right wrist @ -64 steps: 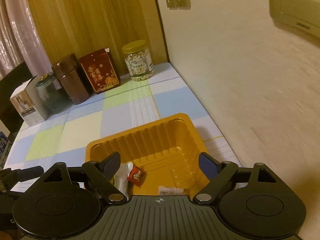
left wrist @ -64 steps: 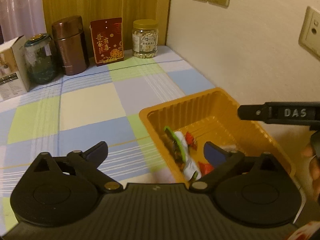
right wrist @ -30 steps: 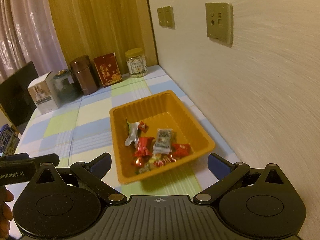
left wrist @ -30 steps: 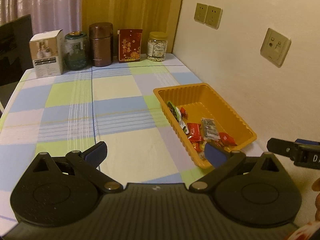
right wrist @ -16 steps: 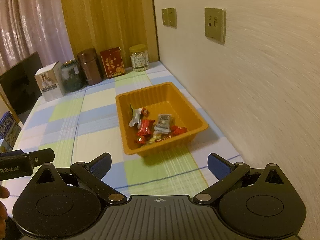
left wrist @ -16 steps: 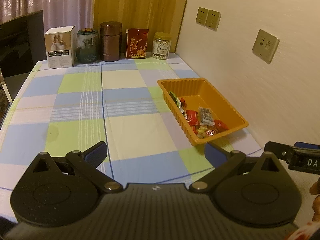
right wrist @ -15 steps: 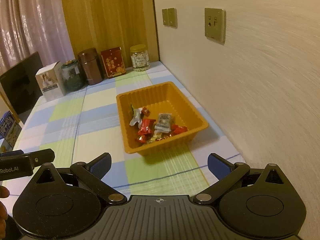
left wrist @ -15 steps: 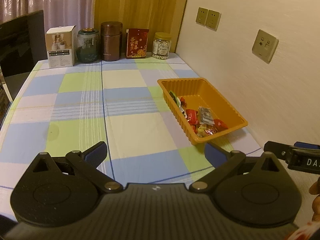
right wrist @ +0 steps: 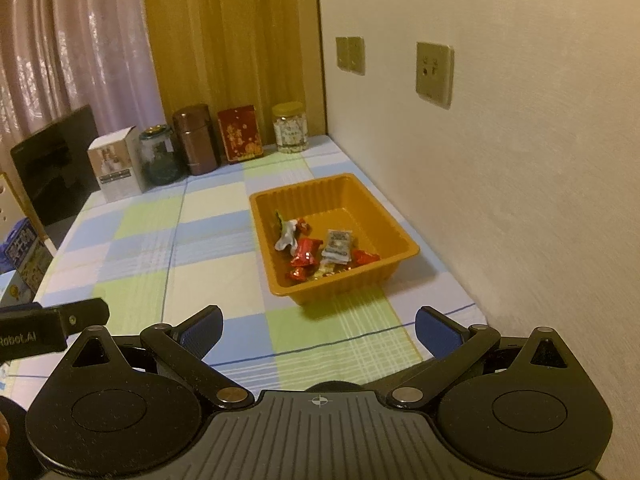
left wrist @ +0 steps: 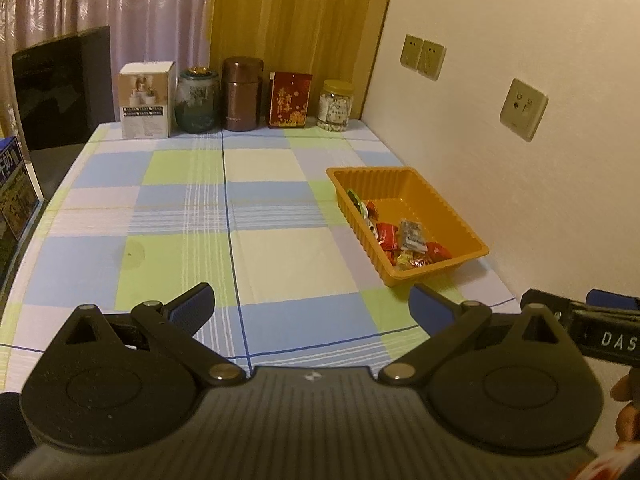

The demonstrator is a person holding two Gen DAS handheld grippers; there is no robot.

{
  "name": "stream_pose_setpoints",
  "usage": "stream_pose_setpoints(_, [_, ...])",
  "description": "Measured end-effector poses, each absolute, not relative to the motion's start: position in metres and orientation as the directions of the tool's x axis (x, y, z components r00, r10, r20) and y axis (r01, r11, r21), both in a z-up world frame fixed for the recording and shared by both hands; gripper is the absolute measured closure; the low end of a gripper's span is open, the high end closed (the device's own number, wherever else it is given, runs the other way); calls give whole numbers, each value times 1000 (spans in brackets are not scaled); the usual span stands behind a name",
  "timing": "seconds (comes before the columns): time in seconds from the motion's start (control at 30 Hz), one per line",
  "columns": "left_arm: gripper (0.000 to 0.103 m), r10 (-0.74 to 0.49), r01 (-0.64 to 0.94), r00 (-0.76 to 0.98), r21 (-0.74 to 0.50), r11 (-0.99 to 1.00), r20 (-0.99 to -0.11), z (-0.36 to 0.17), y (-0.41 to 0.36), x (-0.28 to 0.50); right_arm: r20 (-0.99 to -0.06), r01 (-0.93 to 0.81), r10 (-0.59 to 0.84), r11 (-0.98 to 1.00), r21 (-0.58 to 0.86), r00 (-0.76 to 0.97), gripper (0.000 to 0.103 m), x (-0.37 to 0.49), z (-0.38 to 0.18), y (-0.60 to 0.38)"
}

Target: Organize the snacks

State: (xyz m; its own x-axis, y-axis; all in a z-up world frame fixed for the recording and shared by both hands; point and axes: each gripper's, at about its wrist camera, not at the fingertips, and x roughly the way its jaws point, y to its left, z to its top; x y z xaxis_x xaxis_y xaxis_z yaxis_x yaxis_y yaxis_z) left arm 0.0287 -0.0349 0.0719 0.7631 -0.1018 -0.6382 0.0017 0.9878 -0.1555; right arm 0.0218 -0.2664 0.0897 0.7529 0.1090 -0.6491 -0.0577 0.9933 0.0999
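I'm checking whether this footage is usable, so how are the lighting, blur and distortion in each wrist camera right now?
Left wrist view: dim, warm yellow cast, sharp enough to make out the wrappers in the orange tray; fisheye bends the wall and darkens the corners. Right wrist view: same warm dimness, the tray casts a soft shadow on the tablecloth, no glare or motion blur.

Snacks (right wrist: 316, 250) in tray (right wrist: 404, 236), beside wall (right wrist: 520, 160)
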Motion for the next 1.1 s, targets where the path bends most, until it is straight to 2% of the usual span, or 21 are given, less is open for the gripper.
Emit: stream_pose_setpoints(1.1, [0, -85, 8, 771, -123, 992, -631, 69, -34, 16, -652, -57, 110, 993, 102, 750, 1, 9, 85, -258])
